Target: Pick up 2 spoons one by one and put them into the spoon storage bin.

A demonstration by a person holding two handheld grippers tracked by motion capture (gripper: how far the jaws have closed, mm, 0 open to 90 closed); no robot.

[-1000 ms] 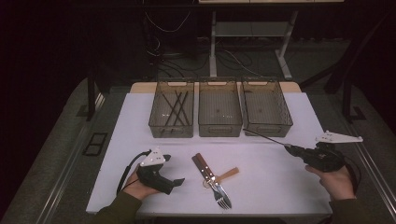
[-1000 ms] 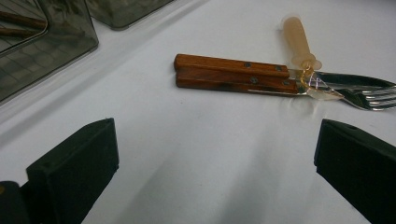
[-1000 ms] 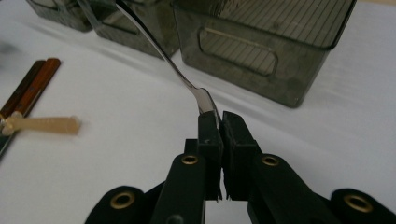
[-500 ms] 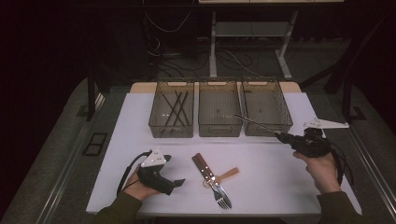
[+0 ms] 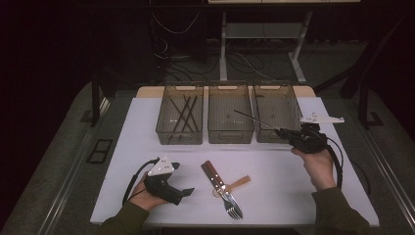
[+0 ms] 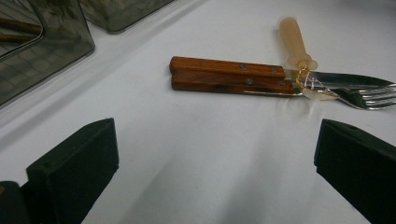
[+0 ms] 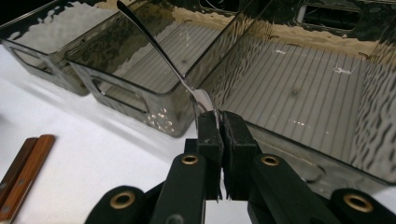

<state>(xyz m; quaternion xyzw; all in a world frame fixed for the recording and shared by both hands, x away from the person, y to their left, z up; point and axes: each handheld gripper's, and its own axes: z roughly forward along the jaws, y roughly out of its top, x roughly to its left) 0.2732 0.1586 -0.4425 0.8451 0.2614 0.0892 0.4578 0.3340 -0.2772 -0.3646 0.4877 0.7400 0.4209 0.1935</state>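
Note:
My right gripper (image 5: pixel 281 131) is shut on the wide end of a slim metal utensil (image 5: pixel 254 119). The thin handle slants up and left over the near edge of the middle bin (image 5: pixel 230 133) and the right bin (image 5: pixel 293 105). In the right gripper view the jaws (image 7: pixel 218 119) pinch the utensil (image 7: pixel 159 51) just in front of the bin walls. My left gripper (image 5: pixel 187 191) rests on the table at the front left, open with nothing between its jaws (image 6: pixel 215 158). Ahead of it lie two wood-handled pieces (image 6: pixel 229 79), a fork head (image 6: pixel 373 95) and a tan plastic utensil (image 6: pixel 294 39).
Three smoky plastic bins stand in a row at the back of the white table (image 5: pixel 137 147). The left bin (image 5: pixel 166 132) holds several dark sticks. The loose cutlery pile (image 5: pixel 222 186) lies at the front centre. Dark floor and table legs lie beyond.
My right hand has carried the metal utensil left and toward the bins, so its tip now reaches over the middle bin. The left hand stayed put.

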